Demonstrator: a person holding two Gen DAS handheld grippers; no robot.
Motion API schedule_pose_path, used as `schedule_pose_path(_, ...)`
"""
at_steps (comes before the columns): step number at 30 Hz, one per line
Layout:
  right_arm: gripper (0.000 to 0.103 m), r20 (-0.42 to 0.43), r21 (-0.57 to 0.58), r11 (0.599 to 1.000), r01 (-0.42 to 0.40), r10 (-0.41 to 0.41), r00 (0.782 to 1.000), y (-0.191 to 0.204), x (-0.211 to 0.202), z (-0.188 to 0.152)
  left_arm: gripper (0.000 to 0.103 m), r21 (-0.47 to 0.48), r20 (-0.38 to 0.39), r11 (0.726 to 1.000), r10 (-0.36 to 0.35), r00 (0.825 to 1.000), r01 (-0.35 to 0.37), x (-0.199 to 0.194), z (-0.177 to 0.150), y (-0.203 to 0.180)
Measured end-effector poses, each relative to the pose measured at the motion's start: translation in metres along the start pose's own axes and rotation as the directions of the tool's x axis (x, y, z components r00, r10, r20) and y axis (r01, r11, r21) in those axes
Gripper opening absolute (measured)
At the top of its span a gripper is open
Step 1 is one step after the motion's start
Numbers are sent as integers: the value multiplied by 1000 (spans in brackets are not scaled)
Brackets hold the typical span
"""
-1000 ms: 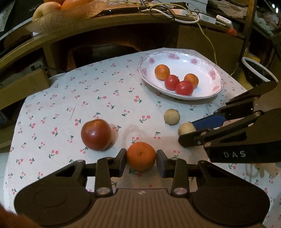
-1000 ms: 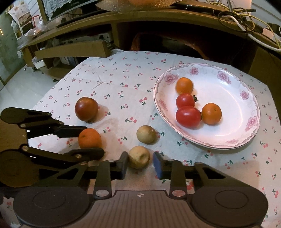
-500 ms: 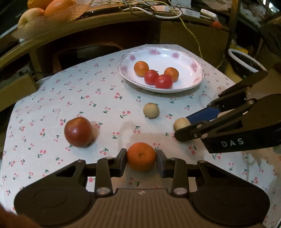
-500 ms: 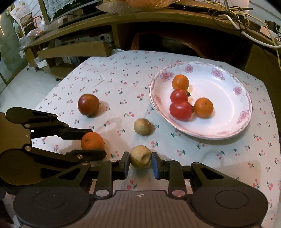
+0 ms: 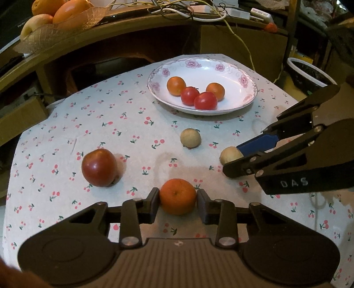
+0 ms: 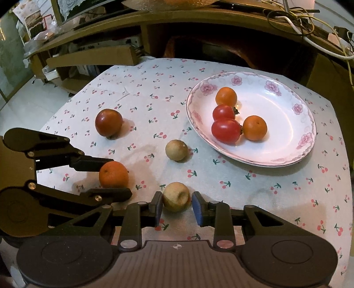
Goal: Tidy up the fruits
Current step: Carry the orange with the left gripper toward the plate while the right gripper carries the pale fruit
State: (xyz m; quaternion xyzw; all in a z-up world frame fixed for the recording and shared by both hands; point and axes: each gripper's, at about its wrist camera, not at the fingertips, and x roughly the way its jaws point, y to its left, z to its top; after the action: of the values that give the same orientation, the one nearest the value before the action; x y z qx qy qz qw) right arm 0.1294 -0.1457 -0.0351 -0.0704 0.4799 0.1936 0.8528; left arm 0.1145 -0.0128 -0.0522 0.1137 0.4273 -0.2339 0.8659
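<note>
My left gripper (image 5: 178, 200) is shut on an orange mandarin (image 5: 178, 196), also in the right wrist view (image 6: 113, 174). My right gripper (image 6: 177, 205) is shut on a small pale beige fruit (image 6: 176, 196), which also shows in the left wrist view (image 5: 230, 155). Both fruits look lifted a little off the cherry-print tablecloth (image 5: 132, 124). A second beige fruit (image 5: 190, 138) (image 6: 176, 150) and a dark red apple (image 5: 99, 167) (image 6: 108, 122) lie on the cloth. A white flowered plate (image 5: 241, 97) (image 6: 285, 115) at the back right holds two tomatoes and two mandarins.
A wooden desk (image 5: 110, 35) with cables stands behind the table. A leaf-shaped bowl of large fruit (image 5: 53, 15) sits on it at the left. A white-rimmed bin (image 5: 309, 73) stands at the right. The table edges fall away on the left and right.
Both grippers closed on their fruits and rose a little. The plate now sits further away and nearer the centre in the left wrist view.
</note>
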Motion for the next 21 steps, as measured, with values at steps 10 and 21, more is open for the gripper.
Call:
schedule_pose_path(10, 26, 31, -20, 999, 48, -48, 998, 0, -9, 0, 40, 16, 46, 1000, -7, 999, 6, -6, 16, -11)
schedule_pose_path(21, 26, 94, -8, 993, 116, -115, 989, -7, -21, 7, 40, 19, 89, 1000, -2, 996, 0, -7, 35, -18)
